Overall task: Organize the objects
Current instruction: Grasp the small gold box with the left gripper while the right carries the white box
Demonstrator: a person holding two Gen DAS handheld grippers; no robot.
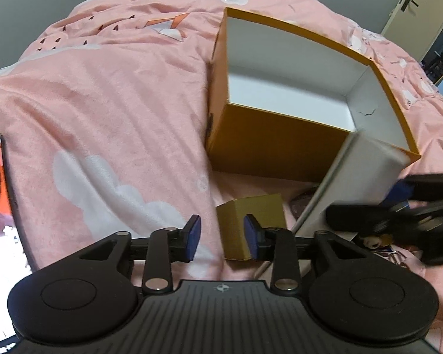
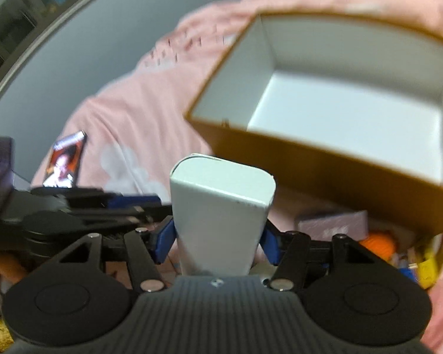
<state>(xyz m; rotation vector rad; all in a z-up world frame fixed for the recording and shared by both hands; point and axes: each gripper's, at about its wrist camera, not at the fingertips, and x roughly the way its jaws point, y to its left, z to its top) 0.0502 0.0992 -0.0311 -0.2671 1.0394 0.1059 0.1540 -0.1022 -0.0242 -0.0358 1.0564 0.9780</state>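
- On the pink quilt [image 1: 109, 112] sits the open orange box [image 1: 280, 147], white inside and bare as far as shows; in the right wrist view it lies at about one o'clock from the right tongs [image 2: 218, 240], its near wall just beyond the carton's top end, so I judge the coming move to be a lift over that wall and a drop inside.
- Between the right tongs' blue pads stands the white carton [image 2: 221, 215], long axis running away from the tongs toward twelve o'clock, tilted up; the pads press on both its flanks, the jaws about midway open; a firm hold by the look of it; in the left wrist view the same carton shows at three o'clock, leaning on the box's near corner, or just before it; which, I cannot tell.
- Ahead of the left tongs [image 1: 223, 239] lies a small gold box [image 1: 251, 227], at one o'clock; the jaws stand narrowly parted, the right pad against or just beside its face, the left pad clear; nothing gripped; the right hand is plainly the nearer to the orange box.
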